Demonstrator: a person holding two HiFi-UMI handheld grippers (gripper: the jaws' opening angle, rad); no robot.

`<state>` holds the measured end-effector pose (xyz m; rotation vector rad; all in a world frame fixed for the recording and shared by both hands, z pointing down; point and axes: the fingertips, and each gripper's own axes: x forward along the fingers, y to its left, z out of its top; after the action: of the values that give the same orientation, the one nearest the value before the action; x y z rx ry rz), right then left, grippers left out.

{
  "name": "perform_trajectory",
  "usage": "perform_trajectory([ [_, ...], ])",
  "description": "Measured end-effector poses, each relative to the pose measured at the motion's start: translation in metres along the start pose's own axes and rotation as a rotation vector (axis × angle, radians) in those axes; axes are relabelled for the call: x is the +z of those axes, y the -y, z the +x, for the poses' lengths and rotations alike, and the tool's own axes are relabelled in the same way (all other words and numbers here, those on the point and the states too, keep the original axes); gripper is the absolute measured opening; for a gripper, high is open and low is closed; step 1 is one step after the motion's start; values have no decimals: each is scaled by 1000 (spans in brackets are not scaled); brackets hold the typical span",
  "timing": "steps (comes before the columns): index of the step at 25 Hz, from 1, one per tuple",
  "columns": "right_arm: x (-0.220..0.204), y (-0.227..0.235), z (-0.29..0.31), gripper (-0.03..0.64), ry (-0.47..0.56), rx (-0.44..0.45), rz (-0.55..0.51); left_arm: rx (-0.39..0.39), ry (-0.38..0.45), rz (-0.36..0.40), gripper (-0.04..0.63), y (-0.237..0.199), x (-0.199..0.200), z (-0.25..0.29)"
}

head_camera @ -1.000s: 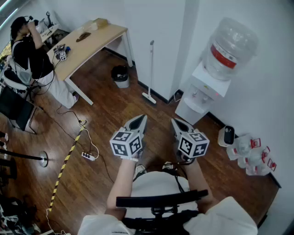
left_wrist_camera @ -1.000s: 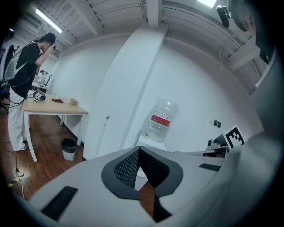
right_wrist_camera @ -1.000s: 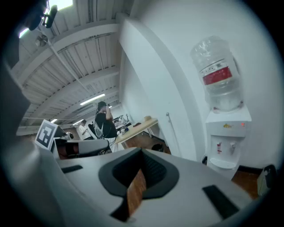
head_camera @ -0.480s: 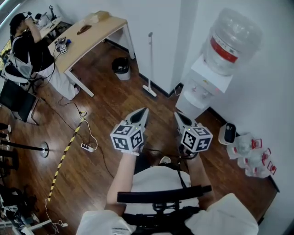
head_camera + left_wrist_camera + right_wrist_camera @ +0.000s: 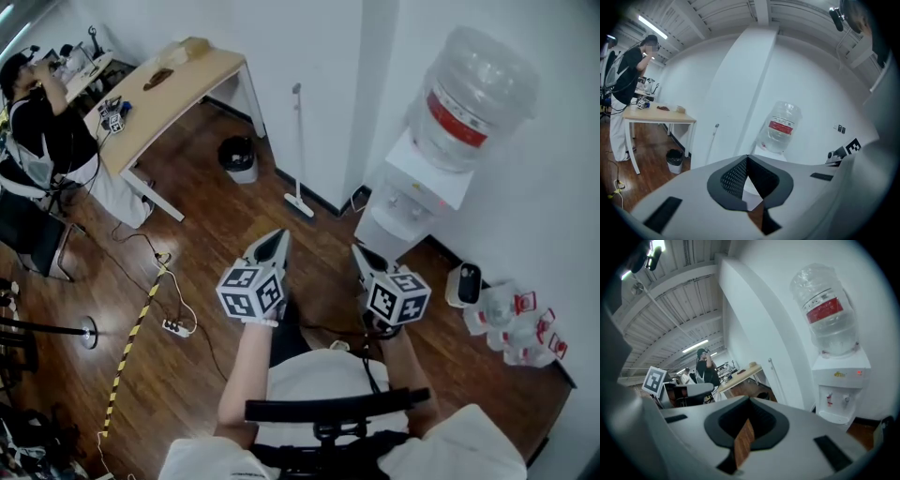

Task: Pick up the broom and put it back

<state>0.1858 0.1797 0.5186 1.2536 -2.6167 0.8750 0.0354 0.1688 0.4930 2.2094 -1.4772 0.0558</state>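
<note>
The broom (image 5: 298, 150) has a thin pale handle and a flat white head. It leans upright against the white wall, with its head on the wood floor beside the column. It also shows far off as the broom (image 5: 714, 137) in the left gripper view and the broom (image 5: 774, 377) in the right gripper view. My left gripper (image 5: 277, 240) and right gripper (image 5: 362, 254) are held side by side in front of me. Both point toward the wall, well short of the broom. Both are shut and hold nothing: left gripper (image 5: 747, 157), right gripper (image 5: 750, 399).
A water dispenser (image 5: 410, 192) with a big bottle (image 5: 474, 86) stands right of the broom. A black bin (image 5: 237, 157) and a wooden desk (image 5: 173, 89) are to its left, with a person (image 5: 33, 122) at the desk. A power strip (image 5: 174, 327), cables and striped tape (image 5: 131, 342) lie on the floor.
Both grippers have drifted forward toward the wall, still side by side and shut. The desk and the person have slid toward the frame's left. The broom has not moved from the wall.
</note>
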Motion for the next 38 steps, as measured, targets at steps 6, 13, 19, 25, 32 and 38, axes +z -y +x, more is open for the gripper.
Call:
perform_trajectory([
  [6, 42, 32, 64, 17, 19, -61, 12, -55, -9, 5, 0, -44, 38, 67],
  [13, 87, 29, 185, 15, -3, -88, 31, -75, -50, -24, 0, -142, 94, 127],
  [19, 117, 10, 269, 15, -1, -104, 23, -113, -64, -12, 0, -204, 136, 160],
  [25, 127, -5, 314, 17, -17, -130, -4, -151, -72, -44, 0, -244, 151, 175],
  [32, 143, 2, 342, 17, -46, -127, -36, -156, -73, -78, 0, -256, 156, 197],
  [38, 170, 10, 372, 15, -49, -53, -78, -124, -33, -45, 0, -264, 181, 221],
])
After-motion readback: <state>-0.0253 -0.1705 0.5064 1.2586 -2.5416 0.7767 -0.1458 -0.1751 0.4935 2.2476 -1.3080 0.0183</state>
